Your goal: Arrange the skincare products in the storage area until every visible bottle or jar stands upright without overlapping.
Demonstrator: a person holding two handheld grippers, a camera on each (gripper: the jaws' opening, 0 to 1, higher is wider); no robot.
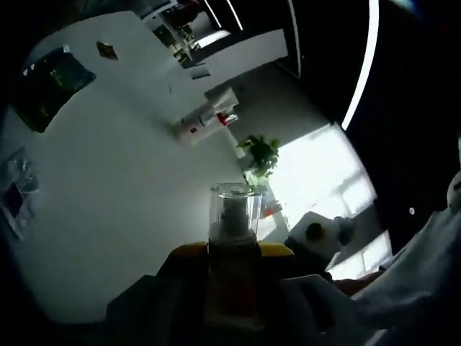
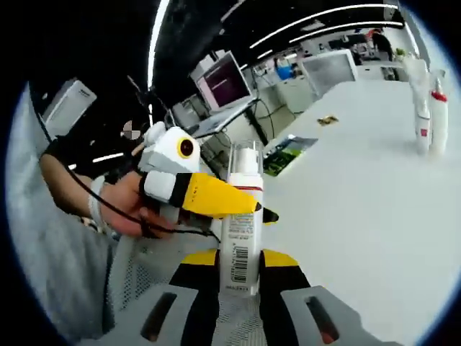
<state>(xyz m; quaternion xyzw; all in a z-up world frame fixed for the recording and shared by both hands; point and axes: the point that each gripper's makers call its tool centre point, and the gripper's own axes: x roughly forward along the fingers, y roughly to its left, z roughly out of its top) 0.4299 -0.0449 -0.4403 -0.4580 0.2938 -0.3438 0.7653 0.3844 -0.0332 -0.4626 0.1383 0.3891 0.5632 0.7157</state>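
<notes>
Held bottle: a white pump bottle (image 2: pixel 243 216) with a clear cap (image 1: pixel 235 210) stood between the right gripper's jaws, base towards the camera, lifted off the white table (image 2: pixel 360 209).
Right gripper (image 2: pixel 240 268): jaws closed to the width of the bottle's lower body, pressing both sides.
Left gripper (image 2: pixel 216 196): seen in the right gripper view crossing in from the left, its yellow jaw lying against the bottle at mid-height. In the left gripper view its jaws (image 1: pixel 234 254) flanked the same bottle just under the cap; they looked closed on it, though the contact itself was dark.
Other products: two tall white bottles (image 2: pixel 428 108), one with a red collar, stood upright close together at the far end of the table; the left gripper view showed them (image 1: pixel 209 120) rolled sideways by the camera's tilt.
Risk 1: with both grippers on one bottle, uneven release could twist it and tip it on set-down.
Risk 2: placing it too near the standing pair could knock them over.
Labels: barcode on the lower label; the small print was unreadable.
Brand: none legible.
</notes>
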